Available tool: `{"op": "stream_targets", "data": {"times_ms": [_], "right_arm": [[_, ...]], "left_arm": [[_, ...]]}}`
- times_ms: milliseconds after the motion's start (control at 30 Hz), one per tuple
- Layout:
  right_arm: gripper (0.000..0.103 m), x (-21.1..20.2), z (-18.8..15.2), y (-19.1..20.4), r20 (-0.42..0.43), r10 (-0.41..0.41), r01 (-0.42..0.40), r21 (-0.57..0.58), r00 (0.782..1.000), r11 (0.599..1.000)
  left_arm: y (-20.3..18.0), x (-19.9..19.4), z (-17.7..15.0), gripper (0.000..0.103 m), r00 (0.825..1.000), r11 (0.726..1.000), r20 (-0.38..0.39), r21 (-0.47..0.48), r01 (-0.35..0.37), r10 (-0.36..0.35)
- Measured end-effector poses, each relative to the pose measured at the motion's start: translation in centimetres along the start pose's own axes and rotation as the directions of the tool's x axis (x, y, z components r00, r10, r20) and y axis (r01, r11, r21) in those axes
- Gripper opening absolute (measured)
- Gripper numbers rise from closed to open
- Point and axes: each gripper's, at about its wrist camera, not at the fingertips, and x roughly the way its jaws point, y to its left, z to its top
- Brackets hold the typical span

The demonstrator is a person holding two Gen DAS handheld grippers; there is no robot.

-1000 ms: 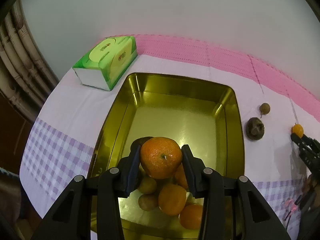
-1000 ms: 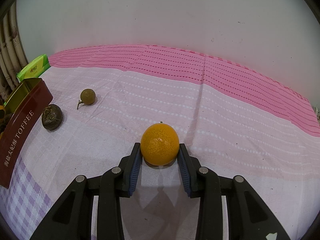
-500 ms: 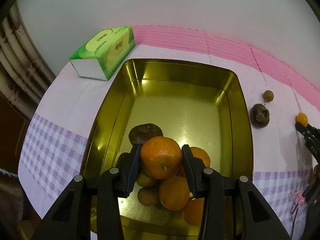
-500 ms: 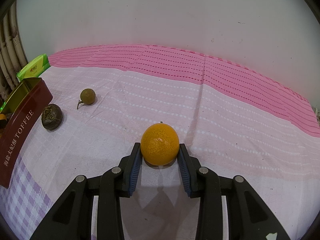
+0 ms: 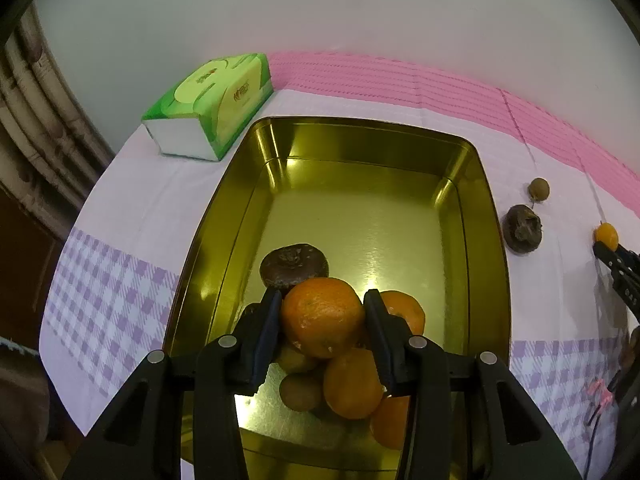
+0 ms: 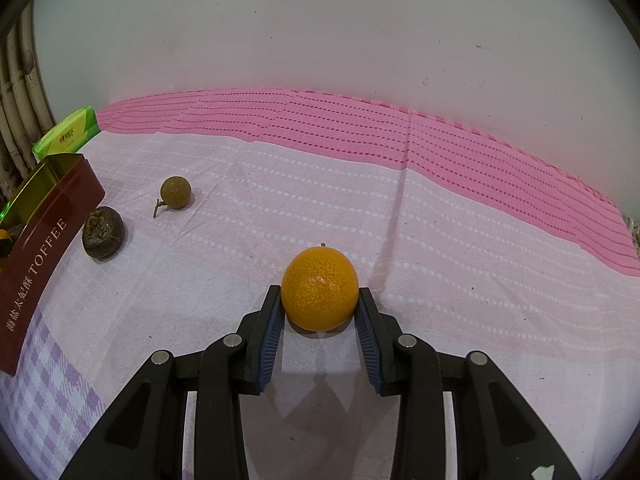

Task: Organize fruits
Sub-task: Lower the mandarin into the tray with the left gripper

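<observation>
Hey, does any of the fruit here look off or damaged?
Yes. The dark fruit on the cloth beside the tin is brown and wrinkled, with a crumbly, caved-in top. A similar dark one lies inside the tin, behind the oranges. The oranges in both tools look sound.
</observation>
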Motion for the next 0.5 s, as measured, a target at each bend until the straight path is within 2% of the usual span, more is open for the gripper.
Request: {"op": "stream_targets", "data": {"times_ms": [300, 500], "right_arm": [[0.034, 0.0, 0.1, 0.2, 0.0, -0.006, 0.006, -0.006, 1.0, 1.0], [0.034, -0.1, 0.0, 0.5, 0.002, -0.017, 0.017, -0.014, 1.0, 1.0]], "left_arm": [[0.4, -1.3, 0.0, 0.056, 0.999, 1.0, 0.032, -0.011, 0.011, -0.011], [0.6, -1.7, -0.3, 0.061, 0.999, 1.0, 0.05, -0.014, -0.011, 0.012]]}}
